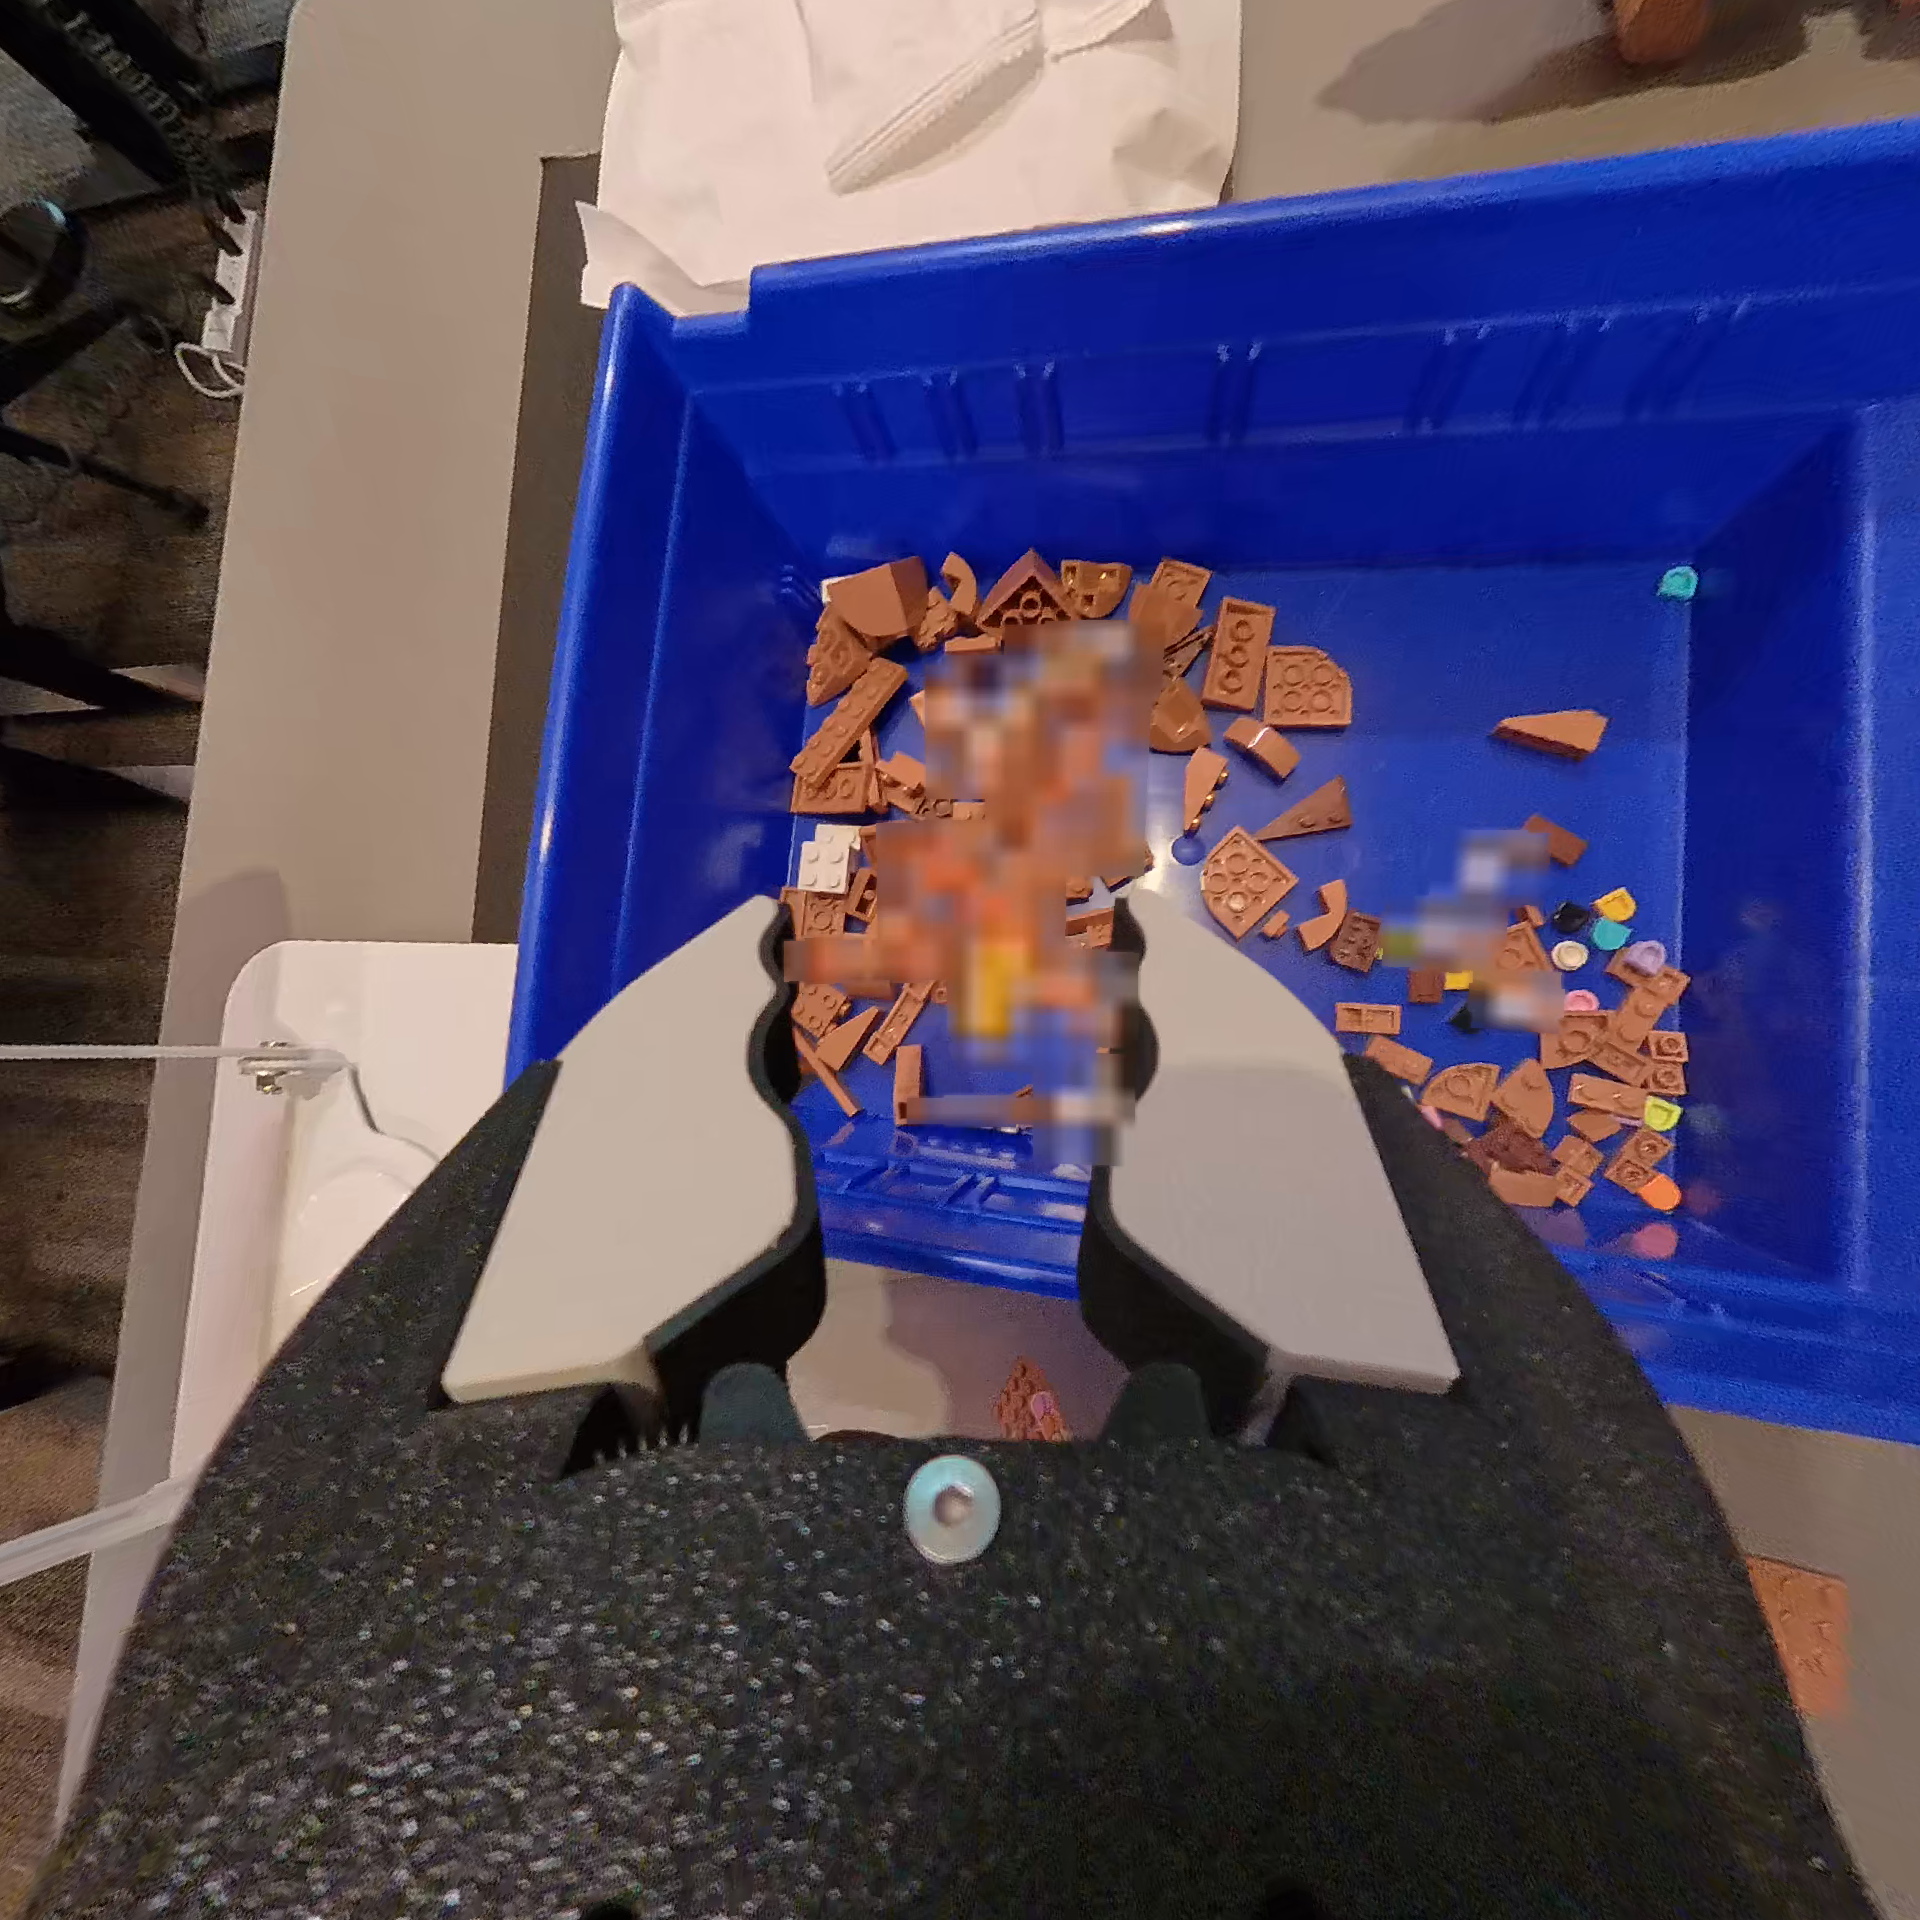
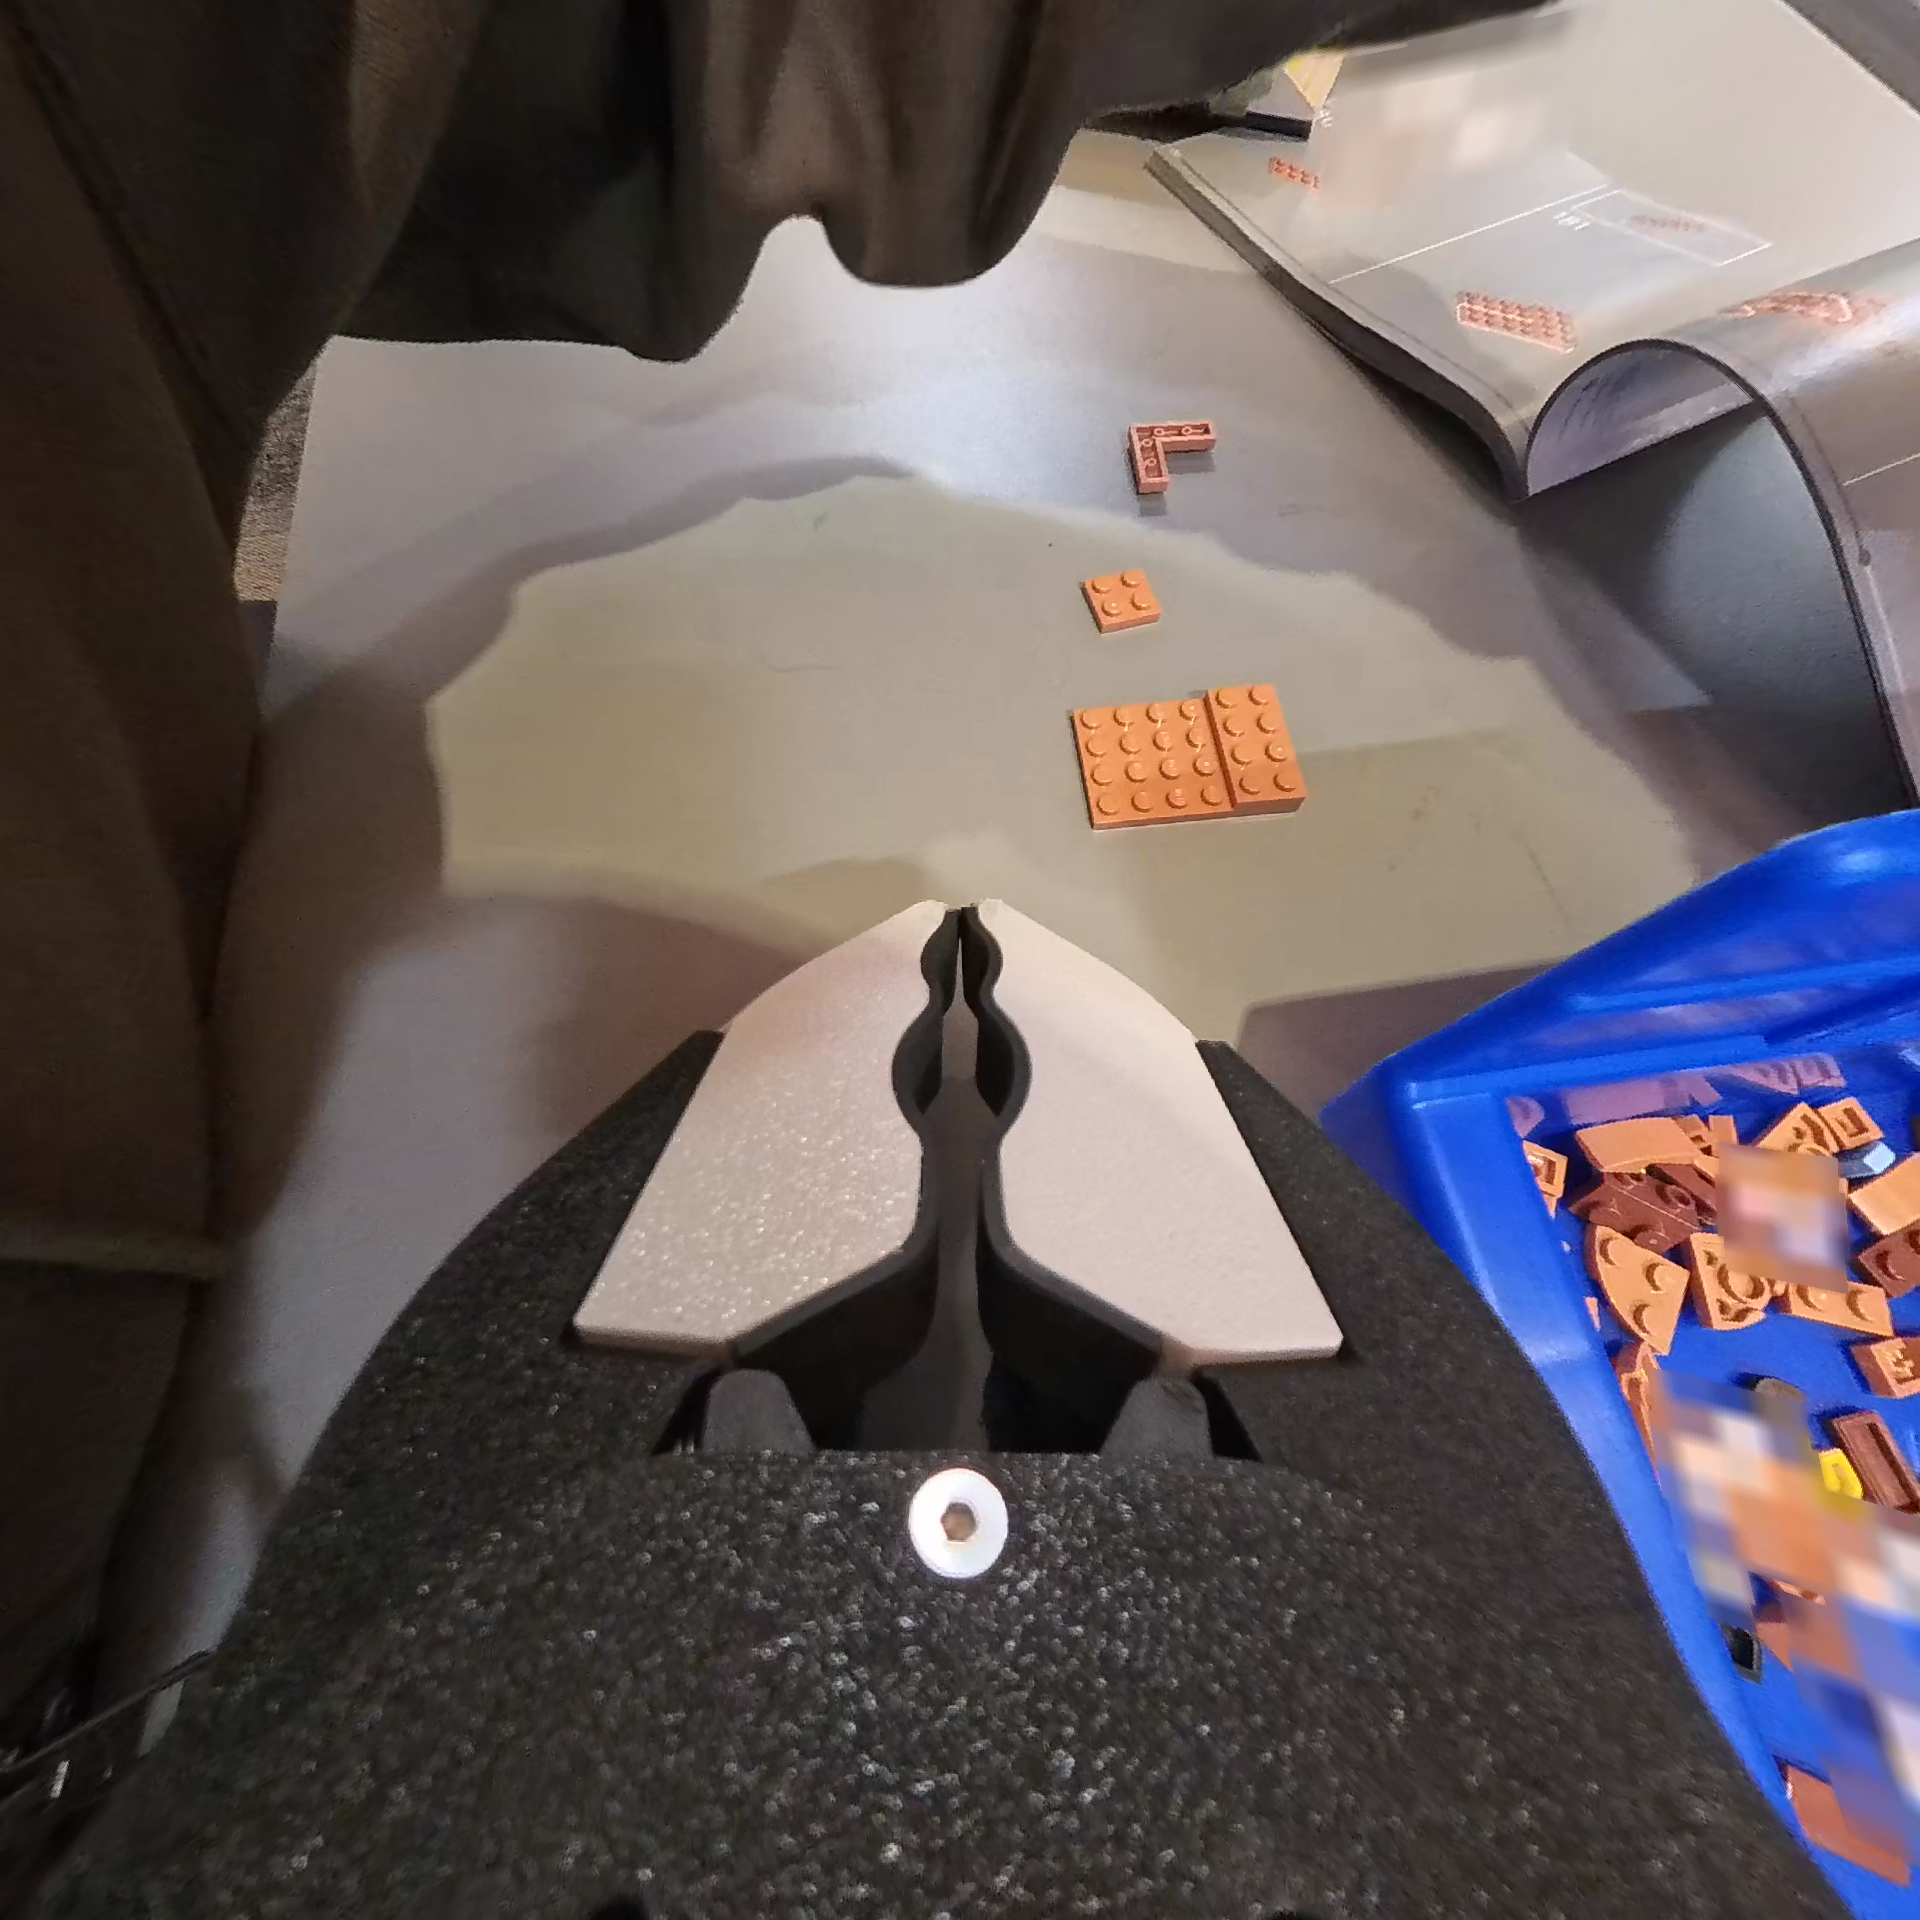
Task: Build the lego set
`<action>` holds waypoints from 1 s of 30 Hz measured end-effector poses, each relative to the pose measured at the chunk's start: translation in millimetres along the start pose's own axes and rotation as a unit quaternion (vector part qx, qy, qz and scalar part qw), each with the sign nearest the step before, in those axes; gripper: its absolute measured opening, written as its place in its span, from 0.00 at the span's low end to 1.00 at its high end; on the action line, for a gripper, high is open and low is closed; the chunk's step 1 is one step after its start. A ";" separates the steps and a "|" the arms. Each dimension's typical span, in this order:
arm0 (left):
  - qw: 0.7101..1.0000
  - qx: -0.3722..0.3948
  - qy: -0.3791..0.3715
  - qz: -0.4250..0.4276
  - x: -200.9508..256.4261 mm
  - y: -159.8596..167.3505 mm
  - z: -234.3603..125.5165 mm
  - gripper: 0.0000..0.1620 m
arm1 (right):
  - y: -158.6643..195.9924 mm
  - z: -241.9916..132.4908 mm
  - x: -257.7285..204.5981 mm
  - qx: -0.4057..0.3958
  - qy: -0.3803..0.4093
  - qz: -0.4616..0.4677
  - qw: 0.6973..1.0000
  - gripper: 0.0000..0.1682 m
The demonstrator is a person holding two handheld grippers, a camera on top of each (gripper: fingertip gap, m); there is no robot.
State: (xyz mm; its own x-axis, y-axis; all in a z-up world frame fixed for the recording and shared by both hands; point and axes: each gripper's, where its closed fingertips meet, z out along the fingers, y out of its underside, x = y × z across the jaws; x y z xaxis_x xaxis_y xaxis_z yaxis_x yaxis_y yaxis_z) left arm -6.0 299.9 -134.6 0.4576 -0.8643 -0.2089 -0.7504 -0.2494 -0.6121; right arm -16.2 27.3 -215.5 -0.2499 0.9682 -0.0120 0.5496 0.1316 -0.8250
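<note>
Your left claw (image 1: 951, 914) hangs over the blue bin (image 1: 1039, 343); your right claw (image 2: 961, 914) sits above bare tabletop (image 2: 727, 675).

Your left claw's jaws stand wide apart, empty, above the brown lego pieces (image 1: 1288, 686) heaped on the bin floor. Your right claw's jaws are pressed together, gripping nothing. Just beyond its tips two joined orange plates (image 2: 1190, 753) lie flat, then a small square plate (image 2: 1120, 600), then an L-shaped piece (image 2: 1169, 455) near the open instruction booklet (image 2: 1507, 260).
</note>
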 end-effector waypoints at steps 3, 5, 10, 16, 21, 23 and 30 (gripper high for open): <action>1.000 -0.013 0.000 0.002 -2.5 4.3 1.2 0.36 | 0.1 0.2 -0.3 0.000 0.000 -0.001 1.000 0.00; 1.000 -0.027 0.002 0.004 -4.3 8.5 4.3 0.36 | 0.1 0.2 -0.3 0.000 0.000 -0.001 1.000 0.00; 0.998 -0.061 0.024 0.016 -3.3 16.4 15.6 0.36 | 0.1 0.2 -0.5 -0.001 0.000 -0.003 1.000 0.00; 0.979 -0.157 0.076 0.108 5.7 23.7 37.7 0.33 | 0.3 0.5 -0.7 -0.001 0.000 -0.003 1.000 0.00; 0.946 -0.260 0.083 0.176 3.1 37.3 60.4 0.31 | 0.2 0.1 -0.7 0.000 -0.001 -0.003 1.000 0.00; 0.942 -0.276 0.083 0.173 1.6 36.6 69.2 0.29 | 0.1 -0.1 -0.8 0.001 -0.002 -0.003 1.000 0.00; 0.933 -0.316 0.067 0.160 -11.7 38.6 96.3 0.28 | -0.3 -0.7 -0.9 0.003 -0.003 -0.002 1.000 0.00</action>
State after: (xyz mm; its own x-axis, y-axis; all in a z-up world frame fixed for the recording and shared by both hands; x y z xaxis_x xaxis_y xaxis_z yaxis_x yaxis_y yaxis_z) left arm 5.6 342.5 -229.3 0.1299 -0.9750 -0.1802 -0.9890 -0.1404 0.0469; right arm -15.5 26.6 -214.9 -0.2572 0.9663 -0.0124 0.5430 0.1339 -0.8290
